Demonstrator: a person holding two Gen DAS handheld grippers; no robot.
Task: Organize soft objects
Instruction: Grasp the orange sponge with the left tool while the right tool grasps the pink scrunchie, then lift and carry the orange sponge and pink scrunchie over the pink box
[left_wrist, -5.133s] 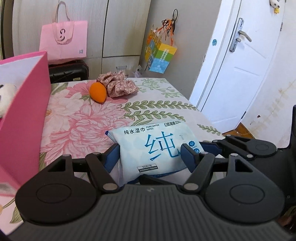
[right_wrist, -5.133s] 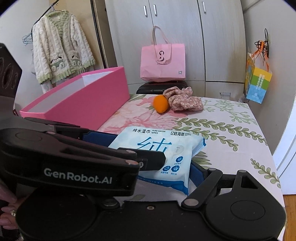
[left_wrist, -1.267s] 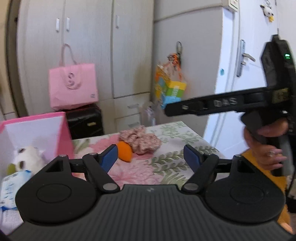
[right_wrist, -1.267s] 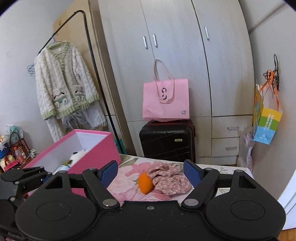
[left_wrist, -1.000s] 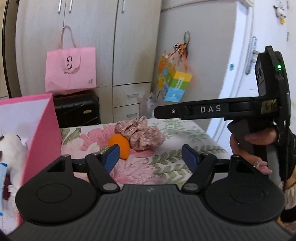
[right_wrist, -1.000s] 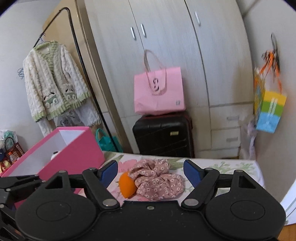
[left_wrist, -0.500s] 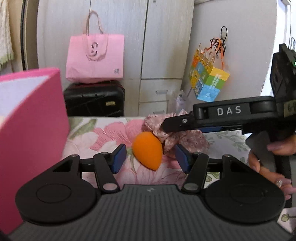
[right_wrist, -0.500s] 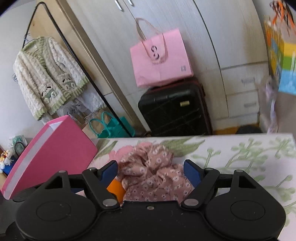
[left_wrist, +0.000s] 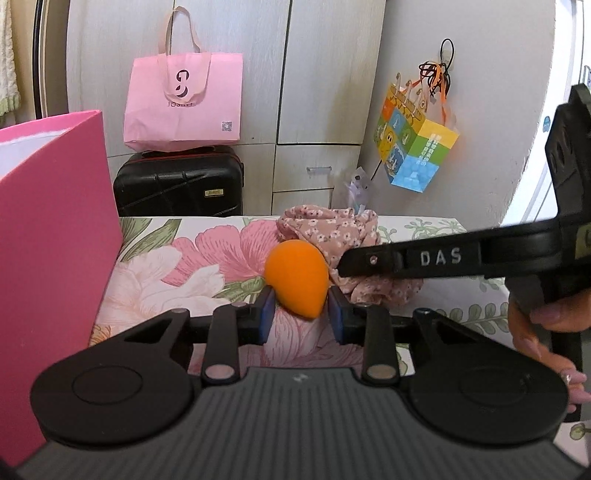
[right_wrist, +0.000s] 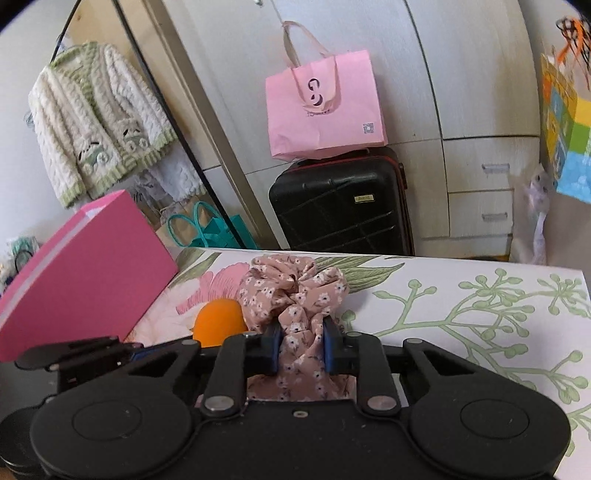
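Note:
My left gripper (left_wrist: 300, 314) is shut on the narrow end of an orange teardrop sponge (left_wrist: 297, 278) that lies on the flowered table. The sponge also shows in the right wrist view (right_wrist: 219, 322). My right gripper (right_wrist: 301, 345) is shut on a pink floral scrunchie (right_wrist: 293, 295), which sits just right of the sponge and also shows in the left wrist view (left_wrist: 332, 230). The right tool's black arm crosses the scrunchie in the left wrist view. A pink box (left_wrist: 51, 236) stands at the left; its inside is hidden.
The pink box (right_wrist: 85, 273) stands left of both items on the flowered tablecloth (right_wrist: 461, 306). Behind the table's far edge are a black suitcase (right_wrist: 340, 206) with a pink bag (right_wrist: 323, 107) on it, and a wardrobe. A coloured bag (left_wrist: 415, 147) hangs on the wall.
The wipes pack went from the table into the pink box. Both grippers then moved forward and down to the far items and closed, left on the sponge, right on the scrunchie.

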